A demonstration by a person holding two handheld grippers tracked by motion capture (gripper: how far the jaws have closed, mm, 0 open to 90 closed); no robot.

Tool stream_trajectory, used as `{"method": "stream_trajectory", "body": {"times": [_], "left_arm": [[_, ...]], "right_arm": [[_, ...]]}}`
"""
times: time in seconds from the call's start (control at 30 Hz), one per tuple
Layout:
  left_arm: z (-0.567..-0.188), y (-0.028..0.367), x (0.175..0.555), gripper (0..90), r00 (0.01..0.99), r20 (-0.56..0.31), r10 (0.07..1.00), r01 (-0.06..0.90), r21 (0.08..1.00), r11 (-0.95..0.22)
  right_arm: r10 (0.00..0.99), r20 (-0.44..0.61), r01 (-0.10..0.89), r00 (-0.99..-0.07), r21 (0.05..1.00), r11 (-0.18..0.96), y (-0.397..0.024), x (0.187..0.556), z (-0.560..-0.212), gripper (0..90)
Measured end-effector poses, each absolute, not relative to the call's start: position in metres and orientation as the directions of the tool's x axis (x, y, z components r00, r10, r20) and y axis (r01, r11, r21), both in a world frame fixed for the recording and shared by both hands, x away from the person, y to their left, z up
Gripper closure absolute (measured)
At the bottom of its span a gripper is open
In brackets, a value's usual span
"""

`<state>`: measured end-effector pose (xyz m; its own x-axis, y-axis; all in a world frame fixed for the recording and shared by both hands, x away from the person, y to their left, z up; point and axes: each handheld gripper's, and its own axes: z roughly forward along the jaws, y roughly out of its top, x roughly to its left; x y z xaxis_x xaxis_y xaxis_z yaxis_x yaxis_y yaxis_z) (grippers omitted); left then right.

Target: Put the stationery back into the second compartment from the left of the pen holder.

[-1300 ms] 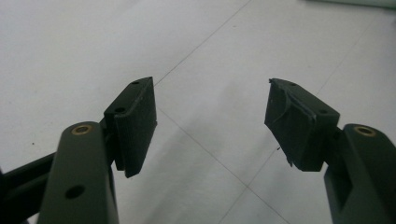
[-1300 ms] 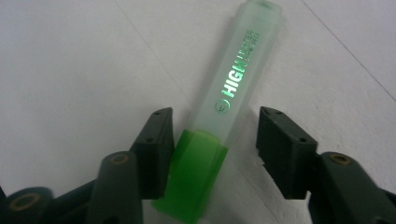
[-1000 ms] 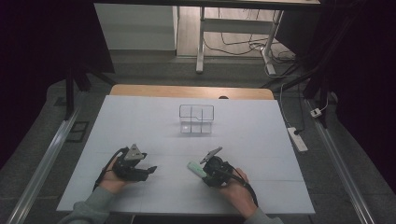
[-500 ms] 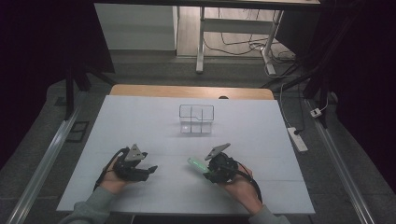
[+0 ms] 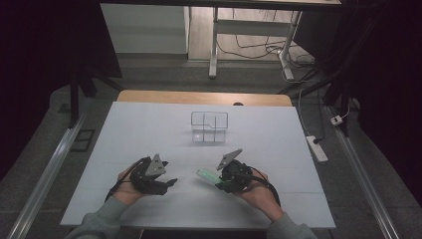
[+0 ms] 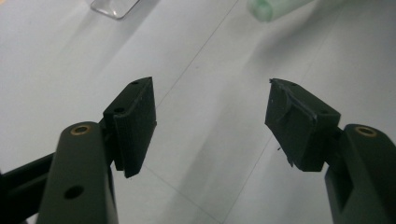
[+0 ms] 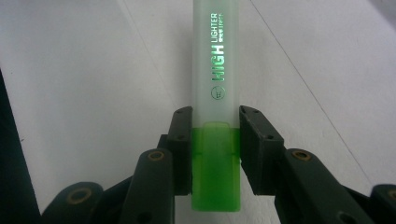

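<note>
Right tool [image 7: 215, 135] pinches a frosted green highlighter [image 7: 215, 93]; left tool [image 6: 210, 121] is spread over matte white table [image 6: 196, 56].

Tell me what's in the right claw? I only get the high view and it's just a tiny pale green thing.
Observer: It's a highlighter; the right gripper view shows HIGH LIGHTER printed on its frosted barrel.
Operator: Where does the claw squeeze it?
Observer: The right gripper clamps where the frosted barrel meets the bright green end.
Operator: Is the other claw holding something too?
Observer: No. The left gripper is open, with bare white table between its jaws.
</note>
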<state>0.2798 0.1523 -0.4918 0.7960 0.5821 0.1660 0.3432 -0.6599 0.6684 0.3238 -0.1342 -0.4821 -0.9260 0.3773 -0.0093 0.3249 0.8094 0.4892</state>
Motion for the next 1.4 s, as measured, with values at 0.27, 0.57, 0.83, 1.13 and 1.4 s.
{"method": "stream_trajectory", "body": {"times": [0.27,0.57,0.83,1.13,1.4], "left_arm": [[-0.487,0.129,0.281,30.2,0.851,0.212,0.481,0.255,0.633,-0.731],[-0.484,0.11,0.291,28.7,0.893,0.203,0.403,0.199,0.624,-0.756],[-0.487,0.096,0.298,28.7,0.923,0.198,0.329,0.153,0.595,-0.789],[-0.495,0.085,0.301,35.9,0.958,0.173,0.228,0.105,0.527,-0.843],[-0.498,0.084,0.298,57.5,0.977,0.14,0.158,0.065,0.511,-0.857]], "right_arm": [[0.313,-0.005,0.27,-0.95,0.493,0.827,-0.123,0.326,-0.479,66.3],[0.268,-0.005,0.233,-0.963,0.484,0.844,-0.112,0.328,-0.48,66.3],[0.202,-0.01,0.172,-0.979,0.48,0.86,-0.102,0.328,-0.477,66.3],[0.086,-0.034,0.06,-0.996,0.467,0.882,-0.093,0.322,-0.478,66.3],[0.044,-0.045,0.018,-0.998,0.461,0.887,-0.093,0.318,-0.477,66.2]]}}
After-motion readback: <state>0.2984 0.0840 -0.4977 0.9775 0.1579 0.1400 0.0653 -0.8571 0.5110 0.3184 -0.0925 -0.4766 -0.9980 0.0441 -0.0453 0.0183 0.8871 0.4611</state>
